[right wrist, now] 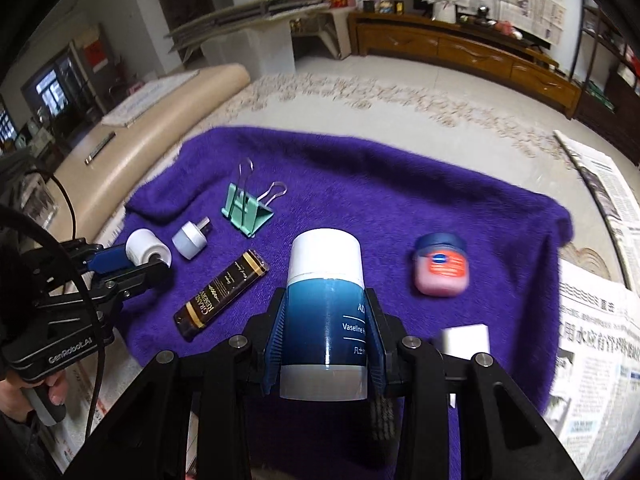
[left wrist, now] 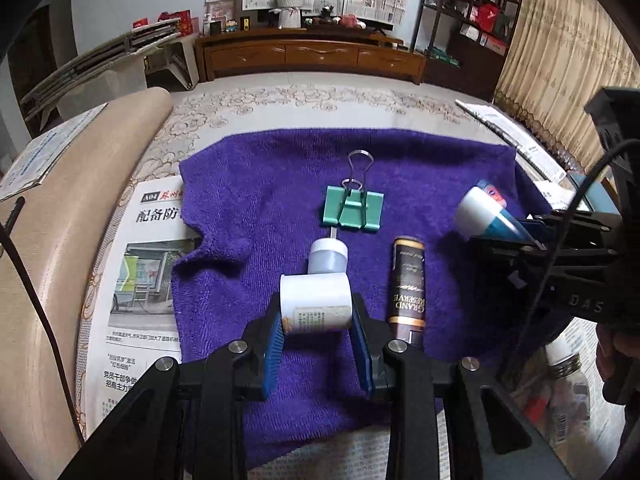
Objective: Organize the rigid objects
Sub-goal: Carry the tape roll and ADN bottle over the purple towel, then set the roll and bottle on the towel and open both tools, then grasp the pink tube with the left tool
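Note:
My left gripper is shut on a small white bottle, held just above a purple towel. The same bottle shows in the right wrist view. My right gripper is shut on a blue Vaseline bottle with a white cap, also seen at the right of the left wrist view. On the towel lie a green binder clip, a small grey-white plug, a brown tube and a pink Vaseline jar.
Newspapers lie under the towel on a patterned table. A white block sits on the towel's right part. A clear jar stands at the right. A beige cushion runs along the left.

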